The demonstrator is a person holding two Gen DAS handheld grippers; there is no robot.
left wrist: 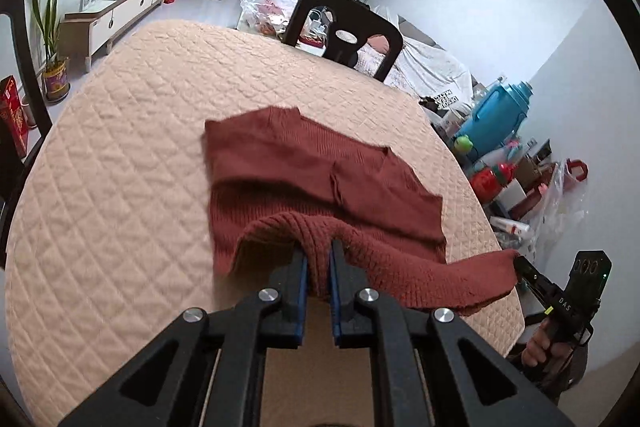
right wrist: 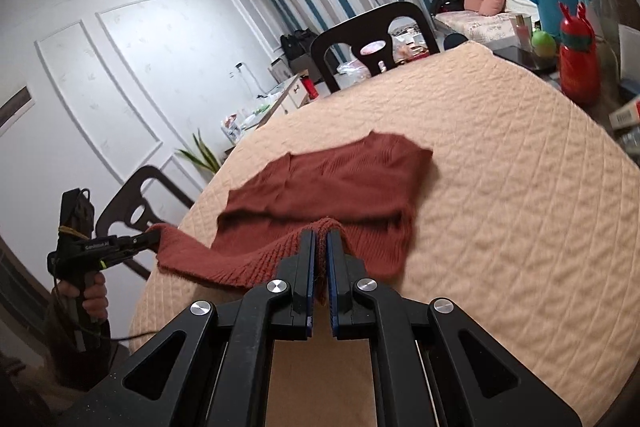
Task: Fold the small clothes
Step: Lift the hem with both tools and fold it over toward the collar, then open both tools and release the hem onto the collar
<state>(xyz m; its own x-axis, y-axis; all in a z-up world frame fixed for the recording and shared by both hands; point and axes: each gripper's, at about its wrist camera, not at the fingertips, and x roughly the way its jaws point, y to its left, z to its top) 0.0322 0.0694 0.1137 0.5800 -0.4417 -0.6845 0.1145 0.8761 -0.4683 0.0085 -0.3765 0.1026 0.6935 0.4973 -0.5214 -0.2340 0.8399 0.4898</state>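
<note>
A rust-red knitted sweater (left wrist: 320, 167) lies partly folded on the beige quilted table cover (left wrist: 132, 155); it also shows in the right wrist view (right wrist: 340, 183). My left gripper (left wrist: 319, 251) is shut on the sweater's near hem, lifted a little off the cover. My right gripper (right wrist: 321, 239) is shut on the same hem at the other corner. The hem hangs stretched between the two grippers. The right gripper shows at the right edge of the left wrist view (left wrist: 520, 263), and the left gripper at the left edge of the right wrist view (right wrist: 150, 239).
A dark chair (left wrist: 344, 31) stands at the table's far side, another chair (right wrist: 136, 207) at the left side. A blue thermos (left wrist: 500, 115), a red bottle (right wrist: 576, 63) and clutter stand by the right edge. A plant (left wrist: 52, 39) and low cabinet (left wrist: 116, 11) are far left.
</note>
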